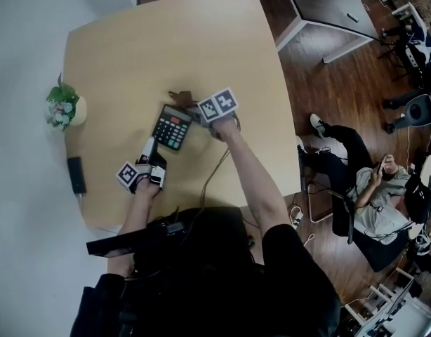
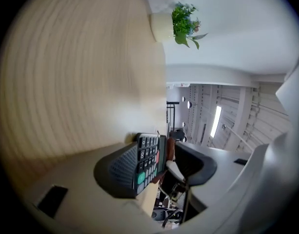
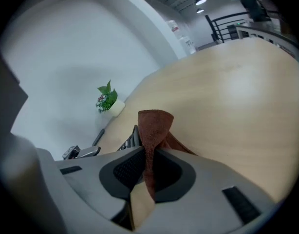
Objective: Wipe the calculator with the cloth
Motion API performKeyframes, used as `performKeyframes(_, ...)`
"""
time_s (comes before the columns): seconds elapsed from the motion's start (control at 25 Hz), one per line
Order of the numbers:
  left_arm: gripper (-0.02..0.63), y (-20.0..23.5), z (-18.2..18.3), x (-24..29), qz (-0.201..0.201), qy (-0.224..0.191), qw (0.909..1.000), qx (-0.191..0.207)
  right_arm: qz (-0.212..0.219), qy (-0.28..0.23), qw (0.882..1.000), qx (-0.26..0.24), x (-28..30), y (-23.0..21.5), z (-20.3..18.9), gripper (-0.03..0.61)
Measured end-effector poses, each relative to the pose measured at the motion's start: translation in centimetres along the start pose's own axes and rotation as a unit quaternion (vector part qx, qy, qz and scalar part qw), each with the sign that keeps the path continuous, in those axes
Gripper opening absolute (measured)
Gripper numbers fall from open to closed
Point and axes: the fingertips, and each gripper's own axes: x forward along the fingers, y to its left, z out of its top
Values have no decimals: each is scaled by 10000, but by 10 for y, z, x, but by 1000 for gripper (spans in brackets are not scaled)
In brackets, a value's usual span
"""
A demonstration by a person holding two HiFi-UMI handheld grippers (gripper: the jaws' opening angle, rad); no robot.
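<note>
The black calculator (image 1: pixel 172 126) lies on the wooden table (image 1: pixel 166 41), a little left of its middle. My right gripper (image 1: pixel 196 108) is at the calculator's far right corner, shut on a brown cloth (image 1: pixel 182 97) that bunches up from between its pads. In the right gripper view the cloth (image 3: pixel 152 128) stands folded above the shut gripper (image 3: pixel 149 172). My left gripper (image 1: pixel 149 147) is at the calculator's near left edge, jaws open. In the left gripper view the calculator (image 2: pixel 148 160) shows beyond the open gripper (image 2: pixel 164 162), beside one pad (image 2: pixel 118 169), not pinched.
A small potted plant (image 1: pixel 63 106) stands at the table's left edge, and a flat black device (image 1: pixel 76 175) lies nearer along that edge. A person sits on a chair (image 1: pixel 356 188) to the right of the table. A cable (image 1: pixel 212 170) runs from the right gripper over the near edge.
</note>
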Motion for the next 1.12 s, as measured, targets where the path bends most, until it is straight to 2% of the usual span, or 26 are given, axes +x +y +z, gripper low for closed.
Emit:
performKeyframes(0.12, 235, -2, 22, 2, -35, -89, 9998, 196, -49, -562, 9943, 905, -9, 13, -33, 31)
performKeyframes(0.24, 235, -9, 37, 8, -98, 82, 9980, 617, -5, -1313, 9772, 1666, -14, 30, -59, 31)
performKeyframes(0.32, 235, -18, 38, 8, -212, 239, 9962, 806, 16, -1622, 9680, 1916, -17, 36, -71, 31)
performKeyframes(0.4, 235, -29, 33, -3, -394, 368, 9944, 904, -91, -1712, 9663, 1923, -24, 31, -78, 29)
performKeyframes(0.48, 210, -40, 11, -18, -699, 773, 9890, 1050, -244, -1764, 9696, 1681, -36, 22, -68, 29)
performKeyframes(0.52, 180, -44, -8, -25, -867, 1126, 9833, 1136, -306, -1773, 9731, 1438, -41, 17, -57, 29)
performKeyframes(0.56, 178, -44, -30, -29, -984, 1527, 9756, 1233, -337, -1754, 9775, 1119, -44, 15, -42, 29)
performKeyframes(0.64, 176, -34, -68, -30, -957, 2214, 9598, 1436, -295, -1608, 9859, 363, -42, 19, -9, 29)
performKeyframes(0.72, 176, -15, -90, -24, -719, 2559, 9527, 1473, -198, -1285, 9909, -361, -27, 29, 18, 31)
performKeyframes(0.8, 178, 1, -101, -19, -466, 2646, 9534, 1375, -137, -780, 9926, -921, -7, 37, 28, 31)
performKeyframes(0.92, 164, 7, -101, -13, -209, 2412, 9631, 1172, -73, -85, 9913, -1310, 10, 45, 11, 31)
performKeyframes(1.0, 164, 5, -98, -11, -144, 2311, 9666, 1100, -51, -75, 9930, -1181, 6, 49, -2, 31)
performKeyframes(1.12, 164, 4, -96, -8, -148, 2306, 9665, 1122, -99, -354, 9963, -780, -8, 53, -21, 31)
